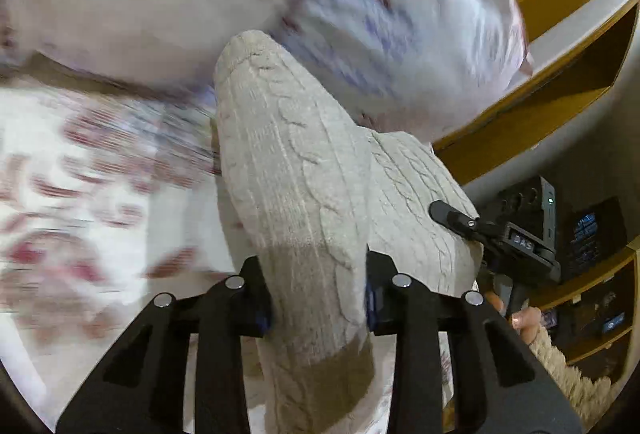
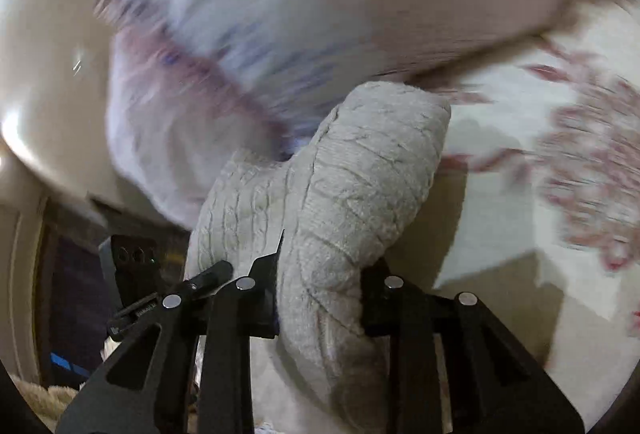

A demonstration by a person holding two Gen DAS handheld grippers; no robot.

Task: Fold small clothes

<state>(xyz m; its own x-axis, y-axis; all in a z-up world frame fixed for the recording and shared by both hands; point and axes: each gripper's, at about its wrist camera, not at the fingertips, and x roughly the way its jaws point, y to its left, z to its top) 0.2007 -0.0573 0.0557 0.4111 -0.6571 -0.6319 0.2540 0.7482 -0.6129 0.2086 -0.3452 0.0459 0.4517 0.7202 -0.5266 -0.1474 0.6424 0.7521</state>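
Cream cable-knit garment (image 1: 304, 194), bunched, lifted

Background motion-blurred in both wrist views: pillow (image 1: 404, 6) and patterned bedsheet (image 1: 76, 194) smeared, print unreadable. Knitted garment (image 1: 304, 202) runs off the near edge of both frames; lower end unseen. Left gripper (image 1: 318, 302) fingertips buried in the knit. Shelf (image 1: 576, 74) cut by right edge; items on it too small to identify

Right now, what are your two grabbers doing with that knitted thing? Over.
Left gripper shut on the sweater. Right gripper shut on it too. Sweater bunched between both, lifted over the flowered sheet. Background blurred, nothing seen blocking.
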